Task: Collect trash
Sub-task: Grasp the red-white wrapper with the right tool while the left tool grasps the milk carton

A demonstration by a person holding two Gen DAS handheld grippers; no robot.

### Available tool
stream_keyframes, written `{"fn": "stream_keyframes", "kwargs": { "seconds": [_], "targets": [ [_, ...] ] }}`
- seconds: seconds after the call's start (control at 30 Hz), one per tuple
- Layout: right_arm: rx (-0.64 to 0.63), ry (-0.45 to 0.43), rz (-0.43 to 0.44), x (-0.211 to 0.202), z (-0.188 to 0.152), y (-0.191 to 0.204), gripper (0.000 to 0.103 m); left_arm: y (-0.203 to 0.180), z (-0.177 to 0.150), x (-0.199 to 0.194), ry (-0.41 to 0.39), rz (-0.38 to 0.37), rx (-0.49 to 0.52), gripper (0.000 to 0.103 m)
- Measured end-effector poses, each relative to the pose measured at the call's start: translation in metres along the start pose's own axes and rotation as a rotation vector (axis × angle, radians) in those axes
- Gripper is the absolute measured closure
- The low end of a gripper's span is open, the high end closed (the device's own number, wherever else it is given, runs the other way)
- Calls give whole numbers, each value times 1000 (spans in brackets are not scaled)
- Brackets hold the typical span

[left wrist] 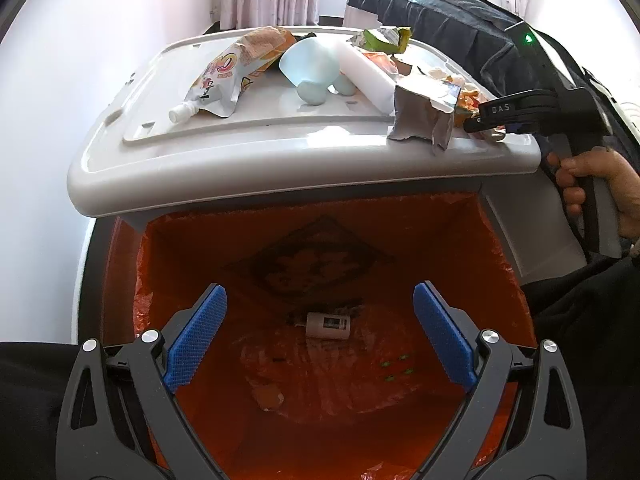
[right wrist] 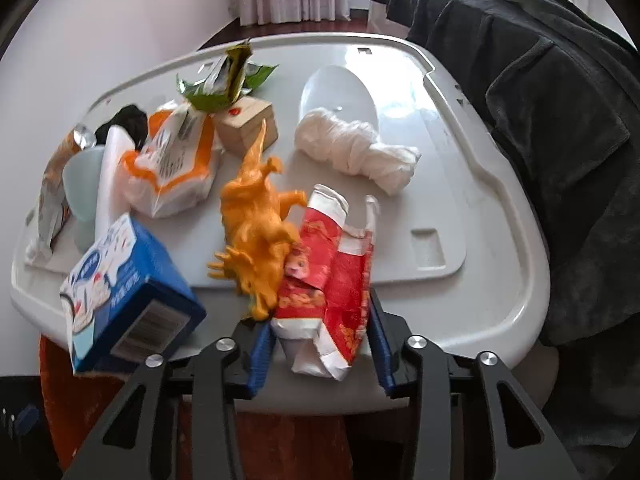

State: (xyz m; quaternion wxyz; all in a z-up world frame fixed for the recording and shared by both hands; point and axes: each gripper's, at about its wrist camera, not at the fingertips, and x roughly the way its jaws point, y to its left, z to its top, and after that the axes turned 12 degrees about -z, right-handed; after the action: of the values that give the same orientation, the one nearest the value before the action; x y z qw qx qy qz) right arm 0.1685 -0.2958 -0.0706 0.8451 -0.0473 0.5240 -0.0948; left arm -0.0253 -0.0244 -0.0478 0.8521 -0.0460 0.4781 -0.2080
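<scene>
The left gripper (left wrist: 320, 336) hangs wide open above a bin lined with an orange bag (left wrist: 192, 256); a small white bottle (left wrist: 328, 325) lies at the bottom. Behind it stands a white table (right wrist: 500, 300) littered with trash. The right gripper (right wrist: 320, 344) is closed on a crumpled red wrapper (right wrist: 332, 280) at the table's near edge. An orange toy dinosaur (right wrist: 256, 216) touches the wrapper's left side, with a blue carton (right wrist: 132, 288) beyond. A knotted white bag (right wrist: 352, 148) lies farther back.
</scene>
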Motion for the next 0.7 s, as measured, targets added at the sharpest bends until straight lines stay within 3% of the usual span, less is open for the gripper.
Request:
{"fn": "stream_keyframes", "kwargs": {
  "seconds": [0.23,0.5,0.57,0.67,0.7],
  "targets": [
    [61,-17,7,-14,-5,-12,72,-8,-1,-4,-32,3,40,11],
    [218,-55,104,-36,-14,-55,72,-32,8,-1,-58,2,130,11],
    [200,-68,41,-40,-15,-57,72,-38,20,4,-70,-18,137,11],
    [284,-69,186,-45,-18,-72,72,-48,43,14,-95,-43,145,11],
    [292,-89,173,-50,-18,-75,72,-51,51,18,-108,-47,151,11]
  ]
}}
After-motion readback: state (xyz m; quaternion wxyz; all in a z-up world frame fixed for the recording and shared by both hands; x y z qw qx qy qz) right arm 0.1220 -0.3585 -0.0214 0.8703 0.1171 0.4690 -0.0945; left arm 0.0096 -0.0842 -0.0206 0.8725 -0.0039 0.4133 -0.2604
